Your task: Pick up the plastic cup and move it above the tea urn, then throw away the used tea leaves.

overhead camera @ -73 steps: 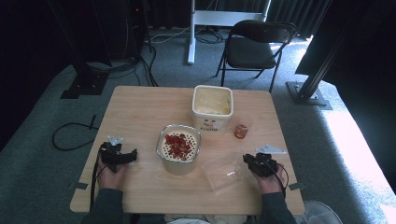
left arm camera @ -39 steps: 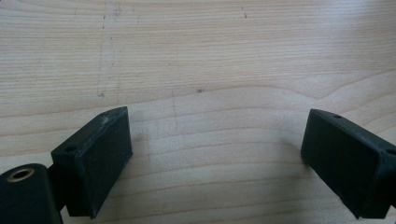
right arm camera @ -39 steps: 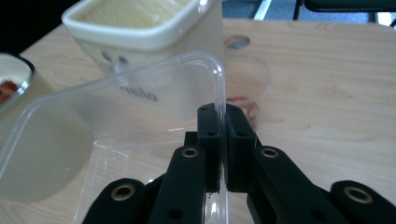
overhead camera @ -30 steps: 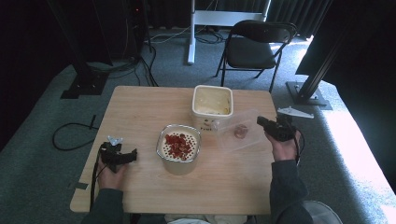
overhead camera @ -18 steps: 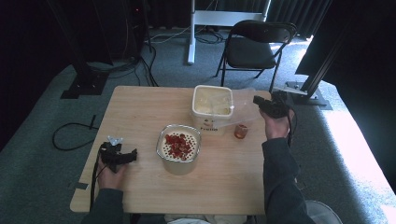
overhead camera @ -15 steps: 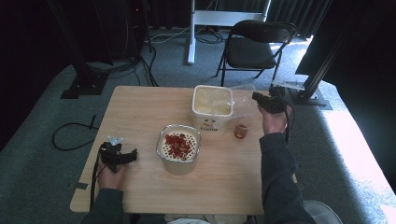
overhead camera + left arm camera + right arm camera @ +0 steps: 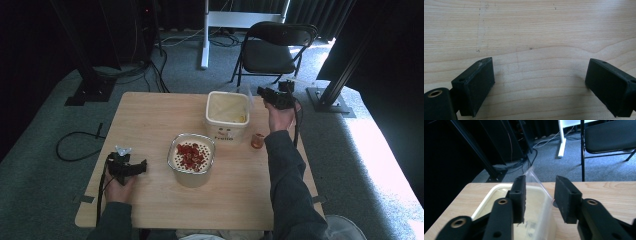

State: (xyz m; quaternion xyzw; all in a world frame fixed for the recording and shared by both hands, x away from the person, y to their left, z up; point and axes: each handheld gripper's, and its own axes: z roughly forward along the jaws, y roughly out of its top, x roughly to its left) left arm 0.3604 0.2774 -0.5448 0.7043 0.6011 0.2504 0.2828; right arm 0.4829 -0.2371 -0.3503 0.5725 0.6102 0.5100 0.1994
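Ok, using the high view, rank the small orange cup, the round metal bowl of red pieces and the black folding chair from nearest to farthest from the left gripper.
From the left gripper:
1. Round metal bowl of red pieces, just beside it toward the table's middle.
2. Small orange cup, farther across toward the person's right arm.
3. Black folding chair, on the carpet beyond the table's far edge.

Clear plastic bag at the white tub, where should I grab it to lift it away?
Pinch the pointed top corner of the clear plastic bag, which stands above the rim of the white tub, and come down from above. The rest hangs limp and see-through along the tub's wall, giving little to grip.
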